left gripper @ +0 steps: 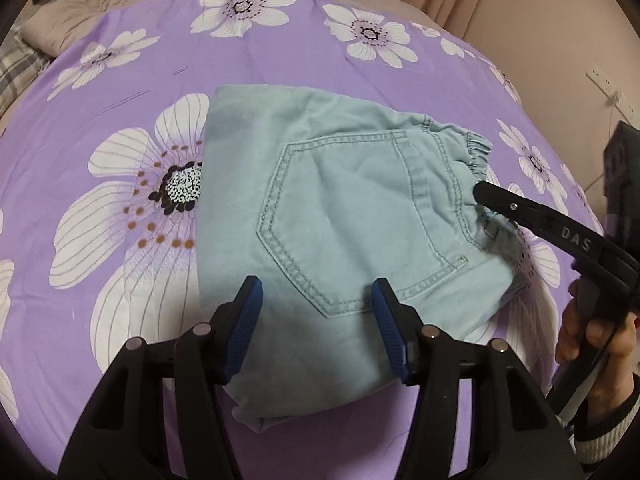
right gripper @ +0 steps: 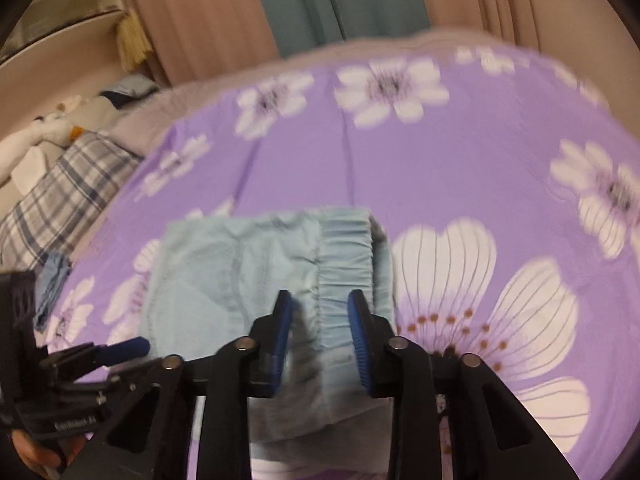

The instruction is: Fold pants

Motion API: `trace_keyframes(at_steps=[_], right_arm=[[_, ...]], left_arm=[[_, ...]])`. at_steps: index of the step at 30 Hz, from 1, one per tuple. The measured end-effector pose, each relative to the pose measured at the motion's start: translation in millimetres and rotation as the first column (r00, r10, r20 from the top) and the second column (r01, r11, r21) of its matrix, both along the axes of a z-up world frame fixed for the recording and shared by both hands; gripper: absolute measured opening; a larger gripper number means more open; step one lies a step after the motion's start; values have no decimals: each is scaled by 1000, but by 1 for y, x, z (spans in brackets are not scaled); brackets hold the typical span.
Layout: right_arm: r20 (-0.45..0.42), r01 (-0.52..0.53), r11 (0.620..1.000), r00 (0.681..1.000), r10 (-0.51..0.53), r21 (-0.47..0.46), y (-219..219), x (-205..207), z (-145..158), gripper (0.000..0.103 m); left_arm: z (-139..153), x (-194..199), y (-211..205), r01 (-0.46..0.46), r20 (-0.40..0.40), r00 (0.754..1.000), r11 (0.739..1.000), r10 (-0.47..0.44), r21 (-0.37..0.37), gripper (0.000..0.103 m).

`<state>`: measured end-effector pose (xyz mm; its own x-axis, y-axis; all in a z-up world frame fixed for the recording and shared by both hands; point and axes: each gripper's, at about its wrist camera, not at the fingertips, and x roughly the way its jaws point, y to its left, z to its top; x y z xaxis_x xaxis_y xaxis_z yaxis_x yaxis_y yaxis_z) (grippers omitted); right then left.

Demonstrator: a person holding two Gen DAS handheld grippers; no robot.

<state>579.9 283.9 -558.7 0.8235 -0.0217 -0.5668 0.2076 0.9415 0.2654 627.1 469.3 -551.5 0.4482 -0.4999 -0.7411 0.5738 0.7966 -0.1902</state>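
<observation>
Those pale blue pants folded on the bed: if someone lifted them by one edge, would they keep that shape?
Probably not. The pants are soft cloth with a gathered elastic waistband, so the layers would likely droop and unfold. They look light, and might slide on the smooth floral sheet if pushed.

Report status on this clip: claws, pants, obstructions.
Left claw open over the pants. Right claw open at waistband. Pants folded on bedsheet. Nothing obstructing.
</observation>
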Motion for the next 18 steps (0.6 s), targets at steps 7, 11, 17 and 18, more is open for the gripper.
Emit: trace_keyframes(at_steps=[7,11,17,18], right_arm=[[-12,0,999,1000,1,54,-6,-11,-5,26],[29,-16,999,999,15,41,4,-31,8,27],[19,-90,996,996,91,-25,26,-41,2,27],[-25,-85,996,996,84,-35,28,-35,-6,27]], left_arm=[[0,-5,5,-8,-5,1000,1000,8,2,57],[-1,-13,10,-12,-1,1000,1000,12,-4,57],[-2,-16,11,-18,6,1000,1000,18,-2,57],[-2,-17,12,-18,8,1000,1000,18,0,57]])
